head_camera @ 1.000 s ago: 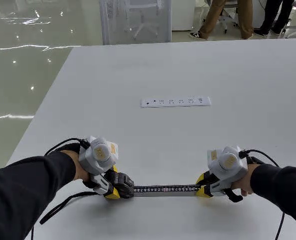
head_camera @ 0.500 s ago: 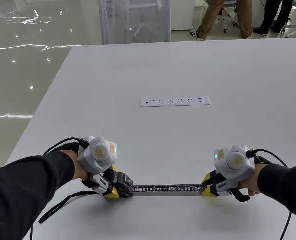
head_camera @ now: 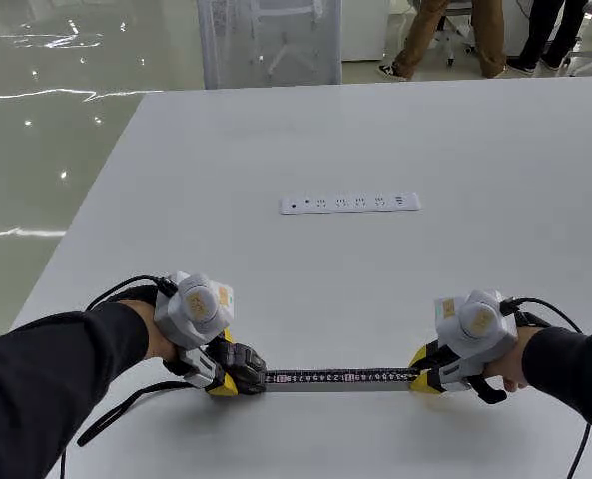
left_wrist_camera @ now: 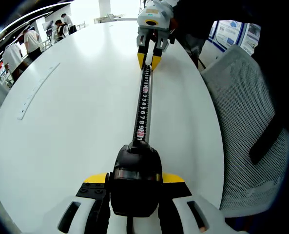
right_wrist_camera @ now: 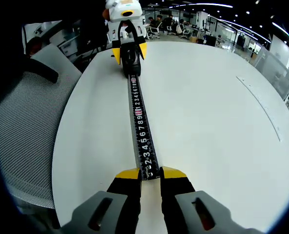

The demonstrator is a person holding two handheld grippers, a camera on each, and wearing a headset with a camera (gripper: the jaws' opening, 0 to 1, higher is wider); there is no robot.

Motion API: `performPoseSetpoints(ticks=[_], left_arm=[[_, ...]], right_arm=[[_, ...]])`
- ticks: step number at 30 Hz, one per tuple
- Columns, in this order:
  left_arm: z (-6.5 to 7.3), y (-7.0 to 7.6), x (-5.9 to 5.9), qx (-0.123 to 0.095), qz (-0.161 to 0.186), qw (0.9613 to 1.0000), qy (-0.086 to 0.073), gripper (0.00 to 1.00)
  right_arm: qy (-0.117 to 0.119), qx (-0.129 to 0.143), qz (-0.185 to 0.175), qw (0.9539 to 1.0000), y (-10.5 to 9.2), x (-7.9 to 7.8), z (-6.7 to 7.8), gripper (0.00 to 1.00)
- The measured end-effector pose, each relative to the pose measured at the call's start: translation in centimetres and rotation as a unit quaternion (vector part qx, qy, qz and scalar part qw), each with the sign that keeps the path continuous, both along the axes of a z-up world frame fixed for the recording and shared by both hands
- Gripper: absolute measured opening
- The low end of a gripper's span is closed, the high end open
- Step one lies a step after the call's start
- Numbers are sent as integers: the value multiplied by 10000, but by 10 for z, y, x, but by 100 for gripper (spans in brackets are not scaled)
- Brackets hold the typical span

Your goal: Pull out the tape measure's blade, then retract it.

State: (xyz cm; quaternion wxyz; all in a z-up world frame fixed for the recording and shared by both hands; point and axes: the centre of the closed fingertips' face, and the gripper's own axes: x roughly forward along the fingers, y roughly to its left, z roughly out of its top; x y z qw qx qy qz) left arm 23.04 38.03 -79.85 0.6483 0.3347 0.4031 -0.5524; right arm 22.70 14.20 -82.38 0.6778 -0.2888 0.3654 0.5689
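Note:
A black tape measure case (head_camera: 244, 367) rests on the white table near its front edge, with my left gripper (head_camera: 226, 374) shut on it; in the left gripper view the case (left_wrist_camera: 135, 178) sits between the yellow-tipped fingers. The black numbered blade (head_camera: 340, 377) runs rightward along the table to my right gripper (head_camera: 422, 377), which is shut on the blade's end. Seen from the right gripper, the blade (right_wrist_camera: 142, 131) stretches from the right gripper (right_wrist_camera: 149, 174) back to the case (right_wrist_camera: 130, 54). The other gripper (left_wrist_camera: 149, 61) holds the blade's far end (left_wrist_camera: 145, 92) in the left gripper view.
A white power strip (head_camera: 349, 203) lies flat in the middle of the table (head_camera: 395, 130). Grey mesh chair backs (left_wrist_camera: 246, 122) stand by the near table edge. People stand beyond the far edge (head_camera: 455, 35). Cables trail from both grippers.
My right gripper has moved to the right with the blade's end, drawing more blade out of the case. The left gripper and case have stayed in place.

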Motion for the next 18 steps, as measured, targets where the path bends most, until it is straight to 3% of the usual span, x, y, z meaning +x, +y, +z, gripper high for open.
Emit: performPoseSetpoints(ticks=[18], left_arm=[[0, 0, -1, 8, 16, 10000, -48, 34]], right_arm=[[16, -54, -58, 10000, -12, -2, 0, 10]])
